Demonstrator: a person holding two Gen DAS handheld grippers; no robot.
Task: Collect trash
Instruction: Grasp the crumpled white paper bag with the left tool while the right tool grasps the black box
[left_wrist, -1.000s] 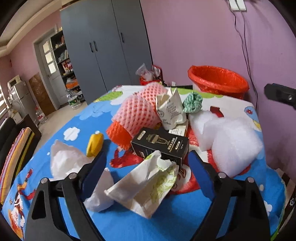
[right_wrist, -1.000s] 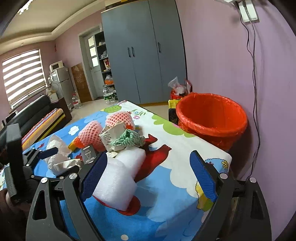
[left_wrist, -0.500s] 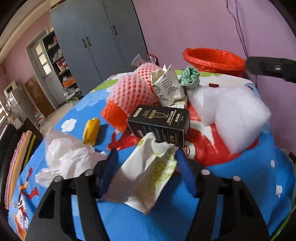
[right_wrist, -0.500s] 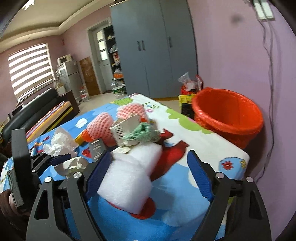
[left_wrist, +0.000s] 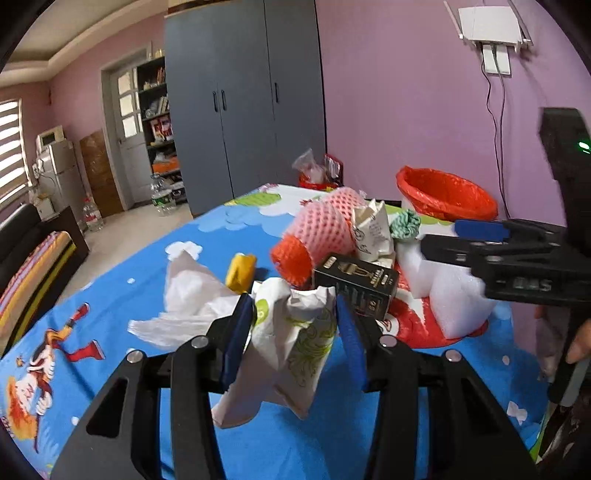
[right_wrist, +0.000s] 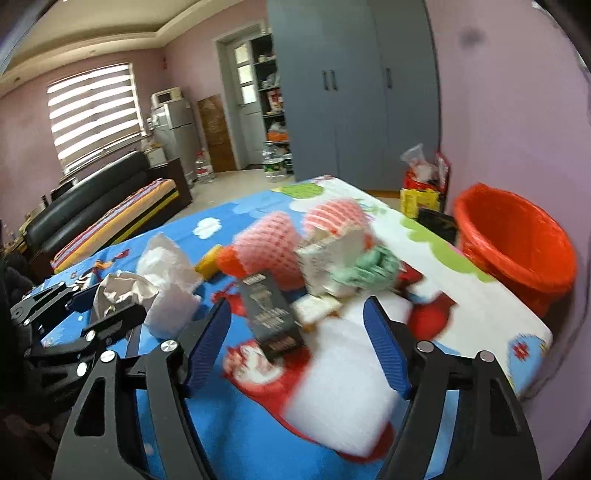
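Between the near pile and the red-lined bin (right_wrist: 517, 251) at the table's far corner, white foam blocks (left_wrist: 454, 299), a black box (left_wrist: 354, 284) and pink fruit nets (left_wrist: 325, 225) crowd the way, while bare cartoon tablecloth (left_wrist: 122, 280) lies open on the left.

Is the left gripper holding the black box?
No, the left gripper is clamped on the crumpled paper bag; the black box lies beyond it.

Crumpled paper bag (left_wrist: 291, 343), glossy black carton (left_wrist: 354, 286), soft white foam (left_wrist: 456, 302)

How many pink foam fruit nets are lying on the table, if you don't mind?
2: one pink net beside the orange net, another pink net just behind it toward the red bin. More may be hidden in the pile.
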